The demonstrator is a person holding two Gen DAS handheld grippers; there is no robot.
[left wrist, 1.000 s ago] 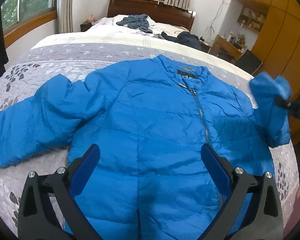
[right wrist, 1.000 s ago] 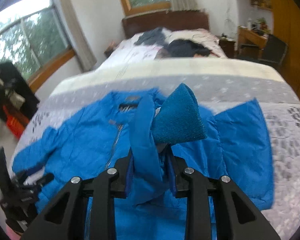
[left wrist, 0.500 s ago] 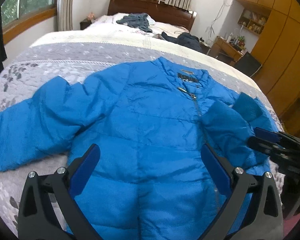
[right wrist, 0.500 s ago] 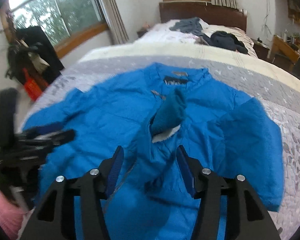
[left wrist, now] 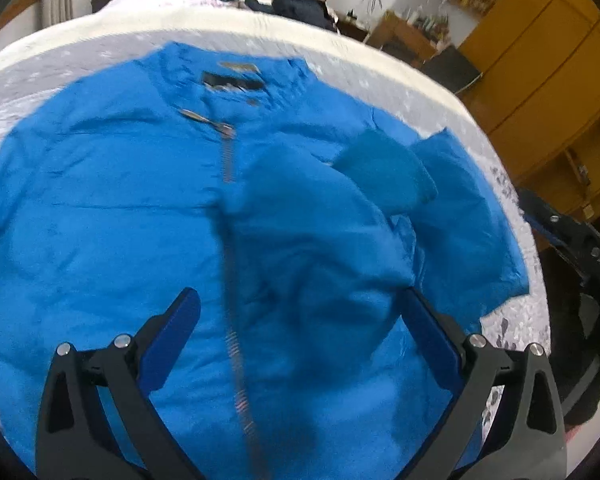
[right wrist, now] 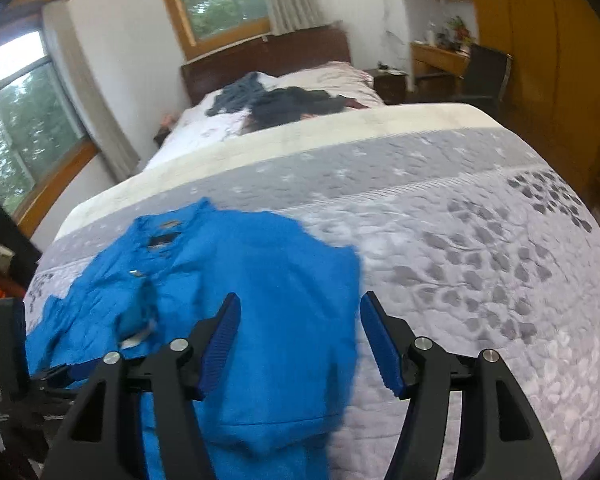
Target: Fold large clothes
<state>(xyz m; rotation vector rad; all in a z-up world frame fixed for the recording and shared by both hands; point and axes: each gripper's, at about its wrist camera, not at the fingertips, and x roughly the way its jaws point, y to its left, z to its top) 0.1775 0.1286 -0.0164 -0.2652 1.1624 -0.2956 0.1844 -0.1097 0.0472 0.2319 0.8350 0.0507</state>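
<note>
Across bed (right wrist: 440, 184): blue jacket (left wrist: 112, 208) spread flat, front up, zipped, ready for folding. One sleeve (left wrist: 324, 216) laid over chest, cuff (left wrist: 384, 176) uppermost, narrowing bundle. Left tongs (left wrist: 300, 332) spread, empty, above hem. Right tongs (right wrist: 300, 340) spread, empty, beside folded shoulder.

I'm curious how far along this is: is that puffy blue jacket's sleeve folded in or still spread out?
Folded in: the right sleeve lies across the puffy blue jacket, its knit cuff on the chest. The other sleeve isn't in view.

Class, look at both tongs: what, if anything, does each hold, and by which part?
Nothing. The left tongs and right tongs are open above the blue puffer jacket; its sleeve lies released.
</note>
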